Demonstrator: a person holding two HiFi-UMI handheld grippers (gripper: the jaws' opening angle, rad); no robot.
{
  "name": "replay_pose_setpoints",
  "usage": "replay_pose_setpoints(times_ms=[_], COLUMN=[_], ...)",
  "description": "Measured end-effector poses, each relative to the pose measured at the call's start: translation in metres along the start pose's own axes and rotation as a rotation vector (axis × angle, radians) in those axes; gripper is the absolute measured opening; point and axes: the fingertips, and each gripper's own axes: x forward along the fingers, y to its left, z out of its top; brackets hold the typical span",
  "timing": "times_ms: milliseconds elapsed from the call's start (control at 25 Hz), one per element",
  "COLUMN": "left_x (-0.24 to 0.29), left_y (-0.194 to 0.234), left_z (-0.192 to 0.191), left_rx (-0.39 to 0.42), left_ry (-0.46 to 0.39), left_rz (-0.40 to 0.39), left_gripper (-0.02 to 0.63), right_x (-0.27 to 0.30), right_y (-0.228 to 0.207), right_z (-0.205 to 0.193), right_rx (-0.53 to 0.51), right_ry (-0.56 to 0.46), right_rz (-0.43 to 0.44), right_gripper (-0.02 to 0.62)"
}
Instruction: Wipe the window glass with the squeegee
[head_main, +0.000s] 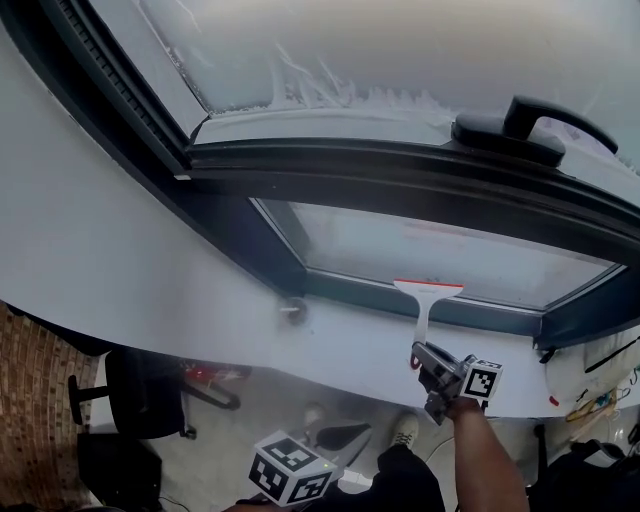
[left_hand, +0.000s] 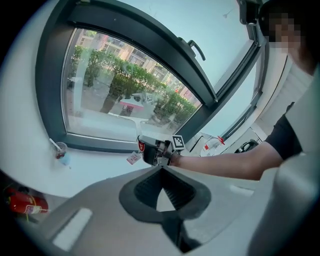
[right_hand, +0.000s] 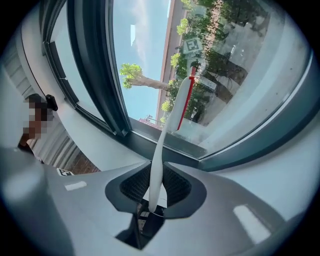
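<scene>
White plastic squeegee with red blade edge (head_main: 428, 300) clamped in right gripper (head_main: 432, 368) fingers, blade held at bottom edge of lower window glass (head_main: 470, 255); left gripper (left_hand: 162, 192) fingers together, empty. Streaked upper pane (head_main: 330, 60) judged not yet wiped

Squeegee (head_main: 429, 300): white handle, wide head with a red strip, standing upright at centre right of the head view.
Hold: lower end of the handle clamped in the right gripper (head_main: 424, 358).
Head: at the pane's bottom edge.
Window glass (head_main: 440, 255): lower pane in a dark frame, hazy.
</scene>
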Motion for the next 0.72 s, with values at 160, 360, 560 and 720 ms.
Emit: replay_pose_setpoints(times_ms=[160, 360, 560, 720], left_x=[0.009, 0.018, 0.026, 0.033], left_y=[0.003, 0.012, 0.023, 0.027], left_z=[-0.007, -0.014, -0.022, -0.027], left_rx=[-0.011, -0.036, -0.021, -0.028], left_ry=[0.015, 0.021, -0.005, 0.000], left_rz=[0.000, 0.010, 0.004, 0.008], left_gripper=[0.001, 0.001, 0.001, 0.001], right_x=[-0.001, 0.001, 0.001, 0.003], right_y=[-0.028, -0.057, -0.086, -0.109], right_z=[-0.009, -0.018, -0.024, -0.032], right_rx=[0.020, 0.050, 0.048, 0.060], right_ry=[0.019, 0.029, 0.035, 0.044], right_rz=[-0.020, -0.035, -0.072, -0.084], right_gripper=[0.098, 0.098, 0.098, 0.098])
